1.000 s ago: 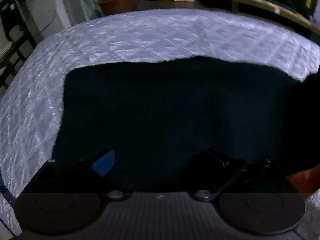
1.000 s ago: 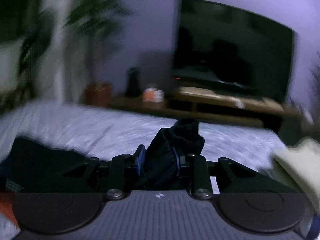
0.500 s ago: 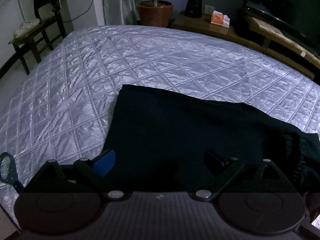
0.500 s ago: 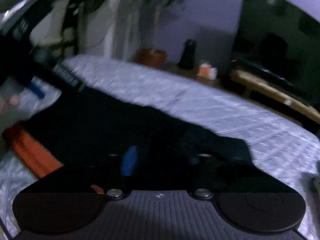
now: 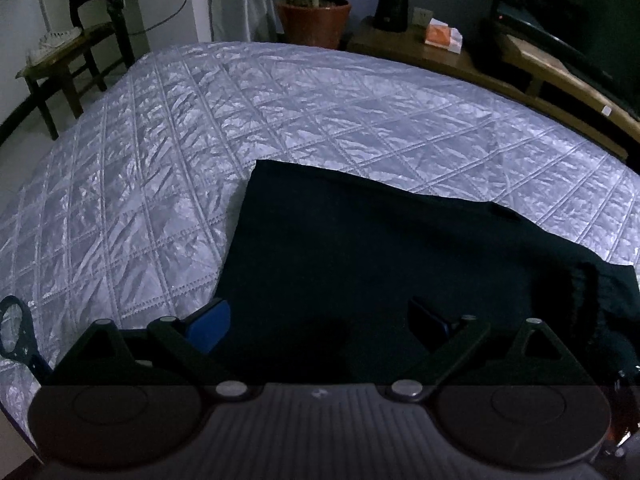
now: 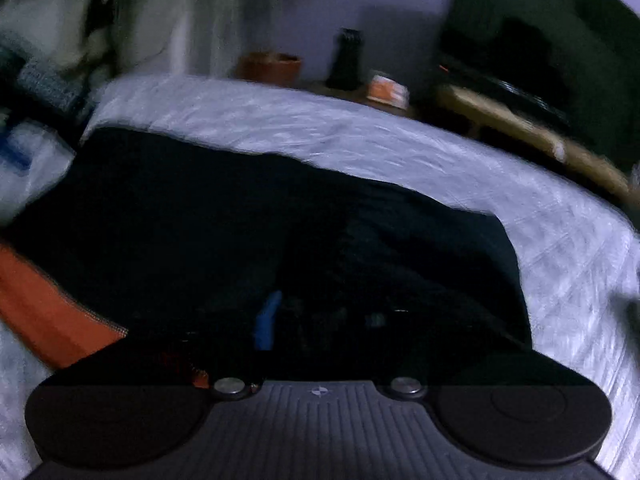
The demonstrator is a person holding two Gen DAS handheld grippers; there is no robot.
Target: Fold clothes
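A black garment (image 5: 380,248) lies spread flat on the silver quilted bed (image 5: 160,160). My left gripper (image 5: 320,324) is open, its blue-padded fingers (image 5: 208,324) wide apart above the garment's near edge. In the blurred right wrist view the same black garment (image 6: 240,220) fills the middle. My right gripper (image 6: 316,316) hovers low over it; one blue pad (image 6: 266,320) shows, the other is lost in the dark cloth. An orange cloth (image 6: 40,312) lies at the garment's left edge.
A potted plant (image 5: 314,20), a speaker (image 5: 392,0) and an orange box (image 5: 442,36) stand on a wooden bench beyond the bed. A television (image 5: 580,20) is at the back right. A wooden chair (image 5: 64,60) stands at the left.
My right gripper, shut on a bunch of black cloth a second ago, has dropped down over the flat garment. My left gripper has pulled back, showing more of the bed.
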